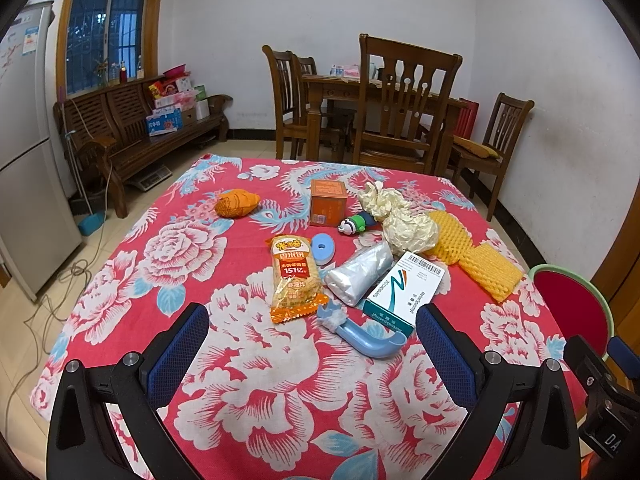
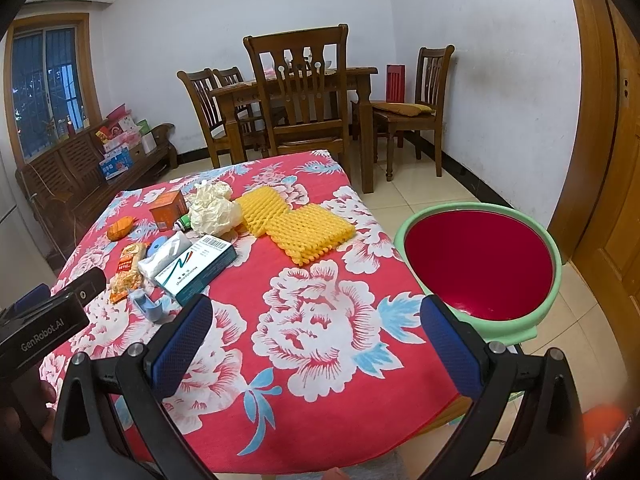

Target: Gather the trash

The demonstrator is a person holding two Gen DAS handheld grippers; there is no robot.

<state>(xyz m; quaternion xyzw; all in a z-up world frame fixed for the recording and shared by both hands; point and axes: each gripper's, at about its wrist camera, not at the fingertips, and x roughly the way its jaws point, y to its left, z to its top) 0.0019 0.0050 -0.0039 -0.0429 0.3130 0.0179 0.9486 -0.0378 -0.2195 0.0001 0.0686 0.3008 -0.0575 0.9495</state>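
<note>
Both grippers, left gripper [image 1: 312, 344] and right gripper [image 2: 316, 344], spread wide and empty. Snack wrapper [image 1: 294, 278] lies just beyond the left fingers: probably light, crinkly, slippery; pinch its sealed edge.

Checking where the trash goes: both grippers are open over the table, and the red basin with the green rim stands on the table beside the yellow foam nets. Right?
Not quite: the basin stands off the table, past its right edge, as the right wrist view shows. Both the left gripper and the right gripper are open.
</note>
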